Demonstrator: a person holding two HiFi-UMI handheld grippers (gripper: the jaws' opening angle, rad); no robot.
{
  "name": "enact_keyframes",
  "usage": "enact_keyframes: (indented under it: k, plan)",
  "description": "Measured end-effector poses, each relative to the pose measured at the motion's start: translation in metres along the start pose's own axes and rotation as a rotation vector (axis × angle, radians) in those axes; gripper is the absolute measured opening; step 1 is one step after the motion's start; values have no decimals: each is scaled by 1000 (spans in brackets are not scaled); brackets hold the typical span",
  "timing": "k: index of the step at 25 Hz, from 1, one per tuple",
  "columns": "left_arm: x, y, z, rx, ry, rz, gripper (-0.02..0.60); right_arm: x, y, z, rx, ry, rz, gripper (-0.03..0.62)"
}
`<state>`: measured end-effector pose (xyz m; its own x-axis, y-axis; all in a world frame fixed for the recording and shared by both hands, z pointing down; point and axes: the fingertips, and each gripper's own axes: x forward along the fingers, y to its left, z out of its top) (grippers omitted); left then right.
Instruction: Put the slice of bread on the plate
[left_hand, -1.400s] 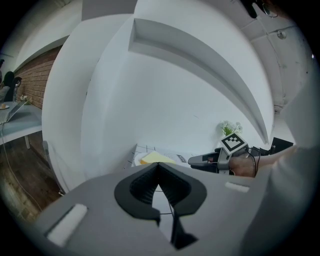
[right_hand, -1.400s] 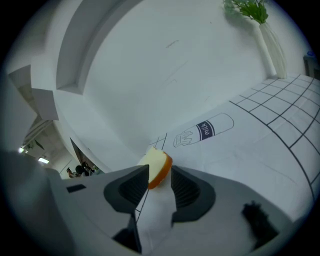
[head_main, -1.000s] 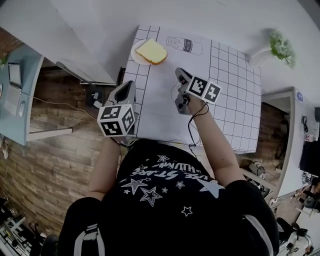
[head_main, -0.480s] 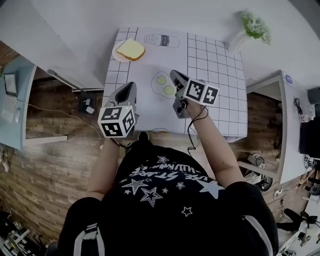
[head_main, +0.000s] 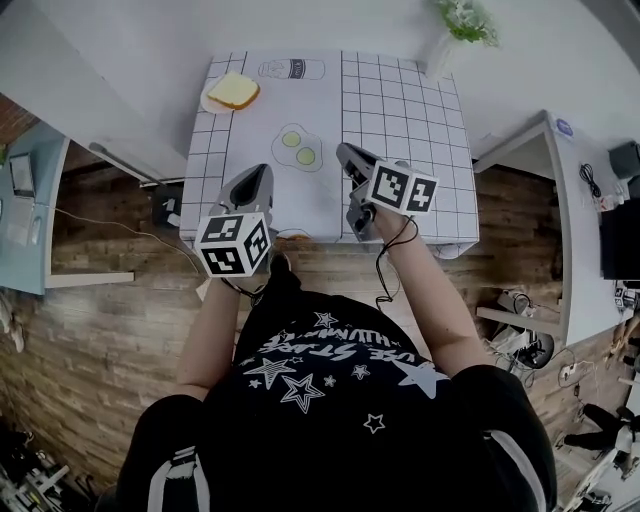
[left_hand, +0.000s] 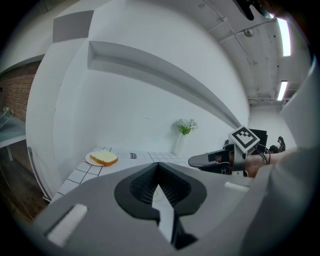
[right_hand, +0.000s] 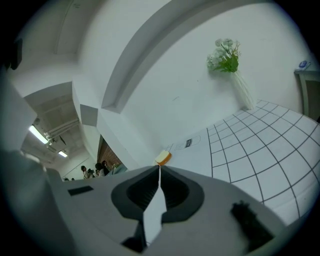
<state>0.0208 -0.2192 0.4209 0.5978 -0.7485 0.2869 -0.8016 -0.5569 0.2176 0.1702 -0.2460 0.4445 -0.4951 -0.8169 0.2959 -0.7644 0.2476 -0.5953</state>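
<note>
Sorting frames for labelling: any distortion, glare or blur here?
Head view: fisheye bows the table edges, lighting even. Left gripper view: dark corners, ceiling light blown out. Right gripper view: grid lines curve, bread slice tiny and soft.

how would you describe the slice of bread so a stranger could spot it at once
Find the white table with black grid lines, then its far left corner. There a small white plate holds the slice of bread, pale with a tan crust. Unlike the fried eggs and bottle printed flat on the tabletop nearby, it is thick and real.
</note>
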Motion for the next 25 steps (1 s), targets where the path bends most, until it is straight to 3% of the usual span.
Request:
enact_keyframes:
  k: [15, 25]
  plan:
    - [-78, -103, -32, 34, -25, 15, 9, -134, 9, -41, 4, -27, 55, 21]
    - [-133, -141, -41, 52, -48, 62, 9, -180, 30, -64, -58, -21, 122, 21]
